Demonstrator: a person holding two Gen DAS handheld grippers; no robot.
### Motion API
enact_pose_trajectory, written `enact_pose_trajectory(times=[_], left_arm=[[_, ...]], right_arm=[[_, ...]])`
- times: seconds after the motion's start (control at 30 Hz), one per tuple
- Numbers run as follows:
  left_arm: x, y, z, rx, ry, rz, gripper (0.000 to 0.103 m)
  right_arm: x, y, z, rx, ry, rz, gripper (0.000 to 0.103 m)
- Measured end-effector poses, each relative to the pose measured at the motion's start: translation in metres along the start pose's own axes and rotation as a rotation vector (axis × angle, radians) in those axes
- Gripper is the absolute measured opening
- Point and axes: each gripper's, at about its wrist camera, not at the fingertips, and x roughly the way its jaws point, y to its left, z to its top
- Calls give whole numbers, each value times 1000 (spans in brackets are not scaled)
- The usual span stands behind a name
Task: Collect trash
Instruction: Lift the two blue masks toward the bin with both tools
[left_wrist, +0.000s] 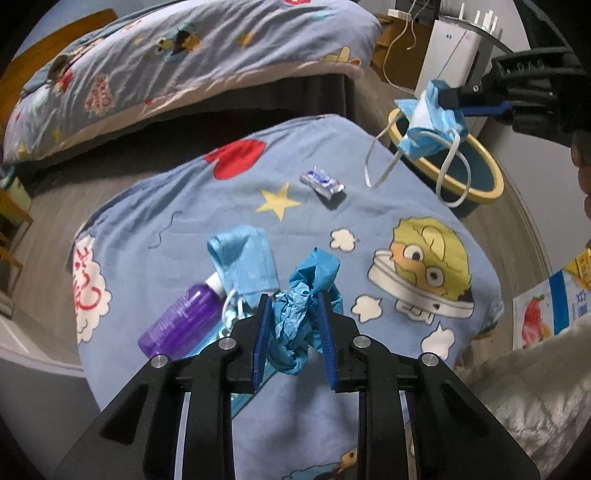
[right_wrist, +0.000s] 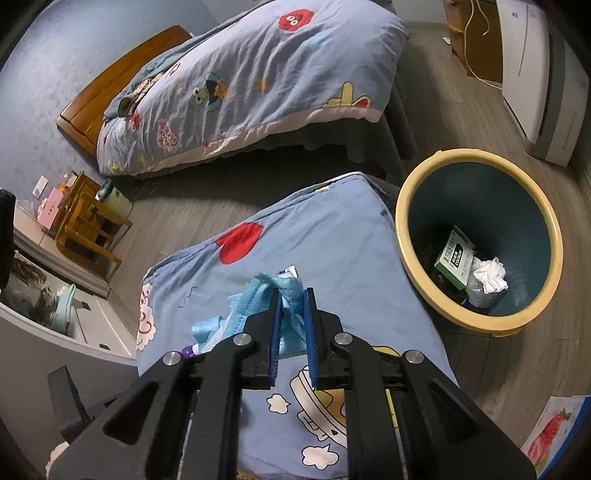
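Blue crumpled glove (left_wrist: 306, 295) sits clamped in your left claw (left_wrist: 293, 308), pads pressing it from both sides, lifted just off the cartoon-print bedding (left_wrist: 369, 206). Left wrist view: a folded blue face mask (left_wrist: 245, 260) lies on the bedding just past the claw, touching a purple bottle (left_wrist: 181, 323) with a white cap that lies on its side. A small silver-blue wrapper (left_wrist: 322, 181) lies further out, well apart from both, near a yellow star print. Upper right, your right claw (left_wrist: 448, 98) holds a second blue face mask (left_wrist: 430, 122) above the yellow-rimmed trash bin (left_wrist: 480, 184), ear loops dangling over the rim.

Right wrist view: your right claw (right_wrist: 291, 299) is narrow, shut on that blue mask (right_wrist: 286, 291), fabric bunched between the pads and spilling left. Bin (right_wrist: 406, 236) stands on the floor just beside the bedding's right edge. Inside it: a green-and-white box (right_wrist: 456, 258), a crumpled white tissue (right_wrist: 489, 275), some clear plastic under that. A second bed (right_wrist: 258, 81) with the same print sits behind, well apart.
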Motion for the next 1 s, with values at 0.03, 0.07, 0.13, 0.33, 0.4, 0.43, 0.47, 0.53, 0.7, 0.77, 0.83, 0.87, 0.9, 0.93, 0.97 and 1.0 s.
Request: enact_pose_trajectory(times=[0.03,0.07,0.13,0.33,0.4,0.43,0.47,0.53,0.7,0.77,0.83,0.87,0.9,0.93,0.97,1.0], left_arm=[[-1,-1,2,3,-3,2,26],[-2,-2,5,5,-6,3,26],[-4,-5,12,11,-14,3,26],[-6,-19,39,15,-40,-7,26],[-5,-25,50,19,-48,-10,26],[-4,-28,55,22,-52,-12,26],[-3,-31,60,24,-55,-15,26],[-1,-38,70,31,-59,-21,26],[9,-54,93,42,-64,-39,26],[14,-62,102,43,-63,-51,26],[19,-68,108,48,-61,-57,26],[22,-74,113,57,-62,-60,26],[25,-78,117,63,-63,-63,26],[26,-82,119,68,-64,-66,26],[29,-88,125,78,-65,-72,26],[31,-94,128,88,-66,-77,26]], right_arm=[[-2,-1,1,-7,-6,-5,11],[-3,-1,2,-14,-11,-11,11],[-5,-4,5,-21,-20,-20,11],[-13,-20,13,-19,-42,-43,11],[-16,-29,18,-23,-53,-59,11],[-17,-32,20,-26,-57,-68,11],[-18,-36,21,-27,-63,-79,11],[-22,-49,27,-30,-80,-113,11],[-29,-81,39,1,-106,-161,11],[-34,-98,44,23,-124,-185,11],[-37,-115,49,40,-138,-211,11],[-38,-120,50,45,-142,-222,11],[-38,-127,51,49,-146,-234,11],[-38,-136,53,48,-153,-253,11],[-38,-142,55,46,-156,-267,11],[-37,-149,56,47,-158,-286,11]])
